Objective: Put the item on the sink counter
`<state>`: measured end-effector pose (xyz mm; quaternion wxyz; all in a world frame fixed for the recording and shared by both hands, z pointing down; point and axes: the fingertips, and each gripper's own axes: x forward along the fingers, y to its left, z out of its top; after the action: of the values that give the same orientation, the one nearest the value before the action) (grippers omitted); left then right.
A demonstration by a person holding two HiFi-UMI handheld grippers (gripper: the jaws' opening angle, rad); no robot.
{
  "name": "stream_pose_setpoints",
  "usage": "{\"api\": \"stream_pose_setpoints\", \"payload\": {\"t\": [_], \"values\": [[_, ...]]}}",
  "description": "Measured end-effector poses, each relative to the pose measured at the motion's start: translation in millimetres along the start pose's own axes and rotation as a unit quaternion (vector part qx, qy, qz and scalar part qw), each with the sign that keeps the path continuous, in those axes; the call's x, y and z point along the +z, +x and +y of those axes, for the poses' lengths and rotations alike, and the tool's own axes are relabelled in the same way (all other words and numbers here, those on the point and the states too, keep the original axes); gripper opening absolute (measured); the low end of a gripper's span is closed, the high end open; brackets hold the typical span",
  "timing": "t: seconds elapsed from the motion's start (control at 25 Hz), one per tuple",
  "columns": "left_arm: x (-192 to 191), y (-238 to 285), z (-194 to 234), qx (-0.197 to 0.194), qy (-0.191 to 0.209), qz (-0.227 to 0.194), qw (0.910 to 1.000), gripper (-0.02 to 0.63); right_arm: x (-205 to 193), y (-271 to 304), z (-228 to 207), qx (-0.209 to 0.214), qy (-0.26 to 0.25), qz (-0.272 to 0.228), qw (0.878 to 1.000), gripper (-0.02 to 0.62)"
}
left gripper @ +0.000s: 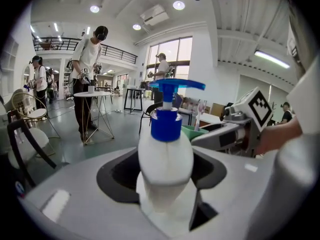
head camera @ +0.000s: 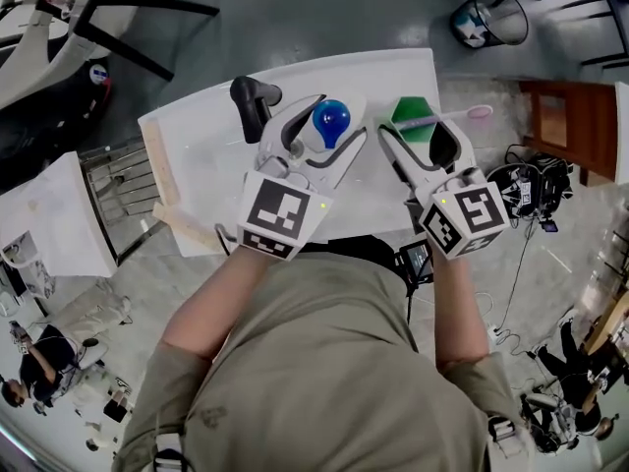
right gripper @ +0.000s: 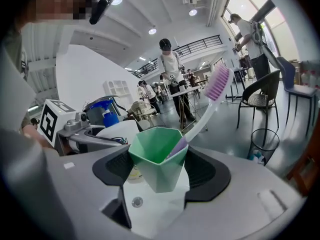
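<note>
A white pump bottle with a blue pump head [head camera: 331, 121] stands upright between the jaws of my left gripper [head camera: 316, 138], which is shut on it; in the left gripper view the bottle [left gripper: 165, 156] fills the middle, gripped low by the left gripper [left gripper: 166, 186]. My right gripper [head camera: 418, 138] is shut on a green faceted cup [head camera: 413, 116] that holds a white and pink toothbrush [head camera: 454, 116]. The right gripper view shows the cup [right gripper: 159, 161] in the right gripper [right gripper: 160, 176] over the white sink counter [head camera: 197, 150], with a drain [right gripper: 136, 202] below it.
A black faucet [head camera: 254, 101] stands just left of the bottle. Wooden strips [head camera: 162, 177] line the counter's left edge. A black bin [head camera: 488, 15] and a wooden chair [head camera: 570, 126] stand on the floor at the right. People [left gripper: 90, 79] work at tables far off.
</note>
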<state>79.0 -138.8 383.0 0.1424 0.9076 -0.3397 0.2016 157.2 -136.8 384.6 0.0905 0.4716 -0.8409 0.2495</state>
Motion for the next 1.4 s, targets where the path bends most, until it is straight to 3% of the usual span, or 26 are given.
{"api": "stream_pose_setpoints", "payload": {"t": [0.68,1.4], "values": [[-28.0,53.4,22.2,0.063,-0.040,0.008,0.9972,0.273,-17.0,34.8,-48.5,0.005,-0.041,0.028,0.999,0.325],[-58.6,72.1,54.1,0.122,-0.033,-0.010,0.9920,0.273,-46.0,83.6,-50.7,0.012,-0.106,0.027,0.994,0.325]]}}
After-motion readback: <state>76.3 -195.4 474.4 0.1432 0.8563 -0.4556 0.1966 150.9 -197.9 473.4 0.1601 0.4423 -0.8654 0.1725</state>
